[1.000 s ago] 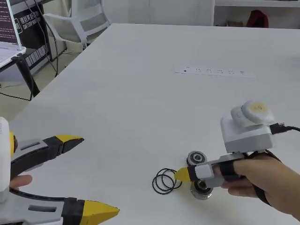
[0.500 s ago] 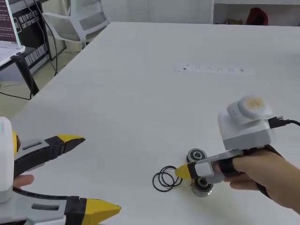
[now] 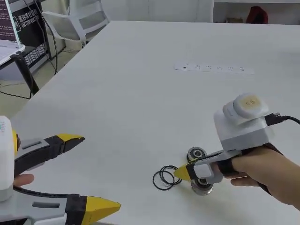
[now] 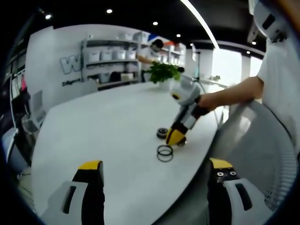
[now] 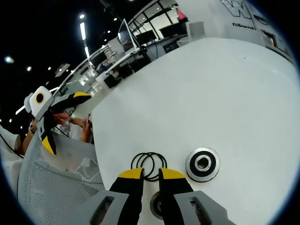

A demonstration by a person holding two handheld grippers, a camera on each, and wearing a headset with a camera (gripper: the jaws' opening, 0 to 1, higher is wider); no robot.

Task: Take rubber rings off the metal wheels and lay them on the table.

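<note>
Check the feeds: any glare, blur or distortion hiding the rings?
Head view: even light, sharp, rings clear. Left gripper view: fisheye bend, glare at upper right, rings small but distinct. Right gripper view: table edge curved, rings and wheel sharp.

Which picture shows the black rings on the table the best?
The right gripper view. The rubber rings lie big and clear just ahead of the right hand-held gripper. In the head view they are small thin loops beside its yellow tip. In the left gripper view they are a tiny dark loop far off.
</note>
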